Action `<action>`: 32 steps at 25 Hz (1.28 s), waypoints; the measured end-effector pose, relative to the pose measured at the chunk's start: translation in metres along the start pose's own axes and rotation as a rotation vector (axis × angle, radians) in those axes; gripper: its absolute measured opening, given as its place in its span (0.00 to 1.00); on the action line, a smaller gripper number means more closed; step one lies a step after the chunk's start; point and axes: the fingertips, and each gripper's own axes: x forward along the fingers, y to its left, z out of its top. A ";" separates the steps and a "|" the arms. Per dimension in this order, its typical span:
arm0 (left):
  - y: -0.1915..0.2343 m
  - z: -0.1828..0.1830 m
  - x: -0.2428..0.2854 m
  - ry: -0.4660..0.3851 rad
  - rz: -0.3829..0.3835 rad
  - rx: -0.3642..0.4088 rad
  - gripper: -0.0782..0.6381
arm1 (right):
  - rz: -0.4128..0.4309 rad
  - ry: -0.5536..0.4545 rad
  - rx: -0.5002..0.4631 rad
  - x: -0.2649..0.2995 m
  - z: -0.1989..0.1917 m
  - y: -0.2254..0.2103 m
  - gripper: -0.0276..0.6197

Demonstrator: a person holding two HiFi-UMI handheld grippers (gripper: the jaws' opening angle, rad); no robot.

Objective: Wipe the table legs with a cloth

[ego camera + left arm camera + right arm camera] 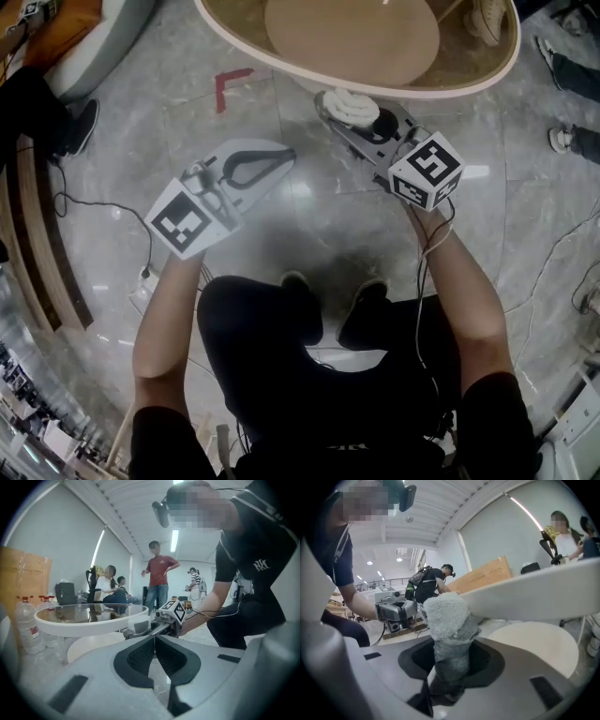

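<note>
The round table has a white rim and a glass top, with its broad round base low on the floor. My right gripper is shut on a fluffy white and grey cloth, and the cloth's tip sits just under the table rim. The cloth shows bunched at the rim's near edge. My left gripper hangs to the left over the floor, shut and holding nothing. Its dark pads meet. The right gripper's marker cube and the cloth show beyond them.
A red tape mark lies on the marble floor left of the table. A cable and power strip run along the left. Shoes of people are at the right. Water bottles stand by the table; several people are behind.
</note>
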 end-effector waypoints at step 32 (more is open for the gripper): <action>-0.001 -0.092 0.041 -0.109 -0.214 0.108 0.12 | -0.032 0.107 -0.028 0.043 -0.157 -0.040 0.23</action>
